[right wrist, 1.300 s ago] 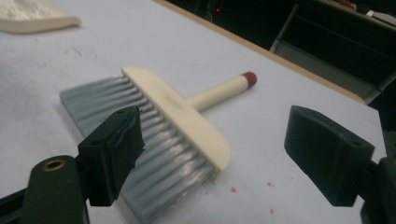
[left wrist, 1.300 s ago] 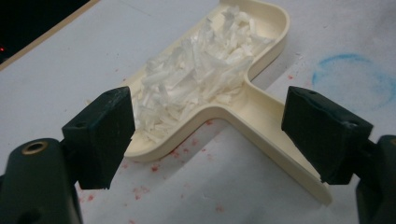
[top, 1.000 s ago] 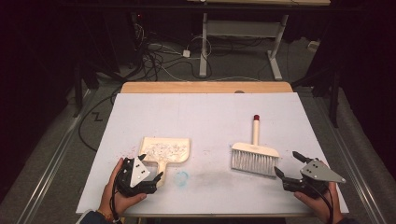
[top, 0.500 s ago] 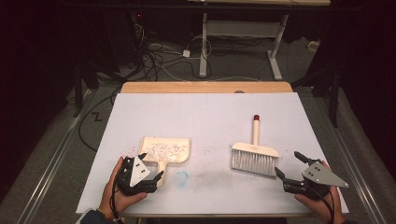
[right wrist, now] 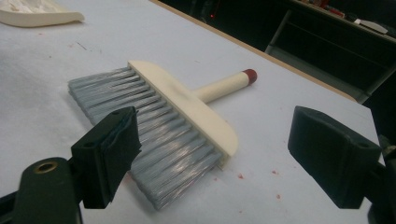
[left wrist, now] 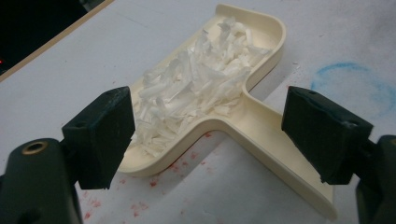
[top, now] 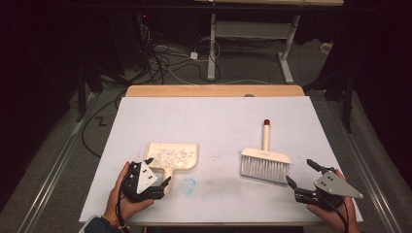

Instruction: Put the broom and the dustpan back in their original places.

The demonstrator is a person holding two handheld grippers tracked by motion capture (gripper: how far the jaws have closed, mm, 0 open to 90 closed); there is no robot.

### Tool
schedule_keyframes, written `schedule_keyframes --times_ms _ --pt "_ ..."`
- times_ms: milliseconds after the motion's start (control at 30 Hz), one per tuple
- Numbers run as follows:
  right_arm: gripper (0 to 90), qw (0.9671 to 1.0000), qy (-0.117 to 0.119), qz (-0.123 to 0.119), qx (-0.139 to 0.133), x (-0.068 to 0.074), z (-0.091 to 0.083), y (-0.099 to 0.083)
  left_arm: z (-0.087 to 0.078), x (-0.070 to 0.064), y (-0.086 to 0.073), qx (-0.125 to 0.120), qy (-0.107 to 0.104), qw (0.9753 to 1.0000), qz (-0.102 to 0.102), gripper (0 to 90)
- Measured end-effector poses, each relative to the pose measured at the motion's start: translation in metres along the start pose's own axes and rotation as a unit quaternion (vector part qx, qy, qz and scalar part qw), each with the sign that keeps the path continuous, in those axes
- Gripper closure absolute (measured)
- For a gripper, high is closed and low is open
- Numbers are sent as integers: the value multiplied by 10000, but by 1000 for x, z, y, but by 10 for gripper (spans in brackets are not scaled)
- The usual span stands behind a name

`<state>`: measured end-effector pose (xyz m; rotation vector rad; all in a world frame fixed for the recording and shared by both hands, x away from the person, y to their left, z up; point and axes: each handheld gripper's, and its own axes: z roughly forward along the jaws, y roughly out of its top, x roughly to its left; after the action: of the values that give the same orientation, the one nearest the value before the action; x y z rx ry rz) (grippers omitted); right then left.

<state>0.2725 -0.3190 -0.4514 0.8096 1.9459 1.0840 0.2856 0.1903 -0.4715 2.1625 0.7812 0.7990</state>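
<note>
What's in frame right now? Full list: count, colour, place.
dustpan: 1, cream, table front left, handle toward the person
paper shreds: a pile, white, inside the dustpan
brush: 1, cream with grey bristles, red handle tip, front right
chalk ring: 1, blue, on the table beside the dustpan handle
table: 1, white top, wooden far edge
left gripper: 1, black, open, at the dustpan handle
right gripper: 1, black, open, near the brush bristles

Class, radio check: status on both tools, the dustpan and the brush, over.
Left tool open, astride the dustpan handle. Right tool open, near the brush bristles, gripping nothing. Dustpan holds white shreds. Nothing in the way.
</note>
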Motion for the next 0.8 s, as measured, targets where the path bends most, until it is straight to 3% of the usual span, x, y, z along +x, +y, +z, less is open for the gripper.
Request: schedule_keyframes --times_ms 200,800 --pt "172 10000 -14 -15 -6 0 -1 0 2 -1 1 45 -59 10000 44 168" --pt "172 9997 104 -221 58 7 12 6 3 -1 -1 141 68 9999 -62 167"
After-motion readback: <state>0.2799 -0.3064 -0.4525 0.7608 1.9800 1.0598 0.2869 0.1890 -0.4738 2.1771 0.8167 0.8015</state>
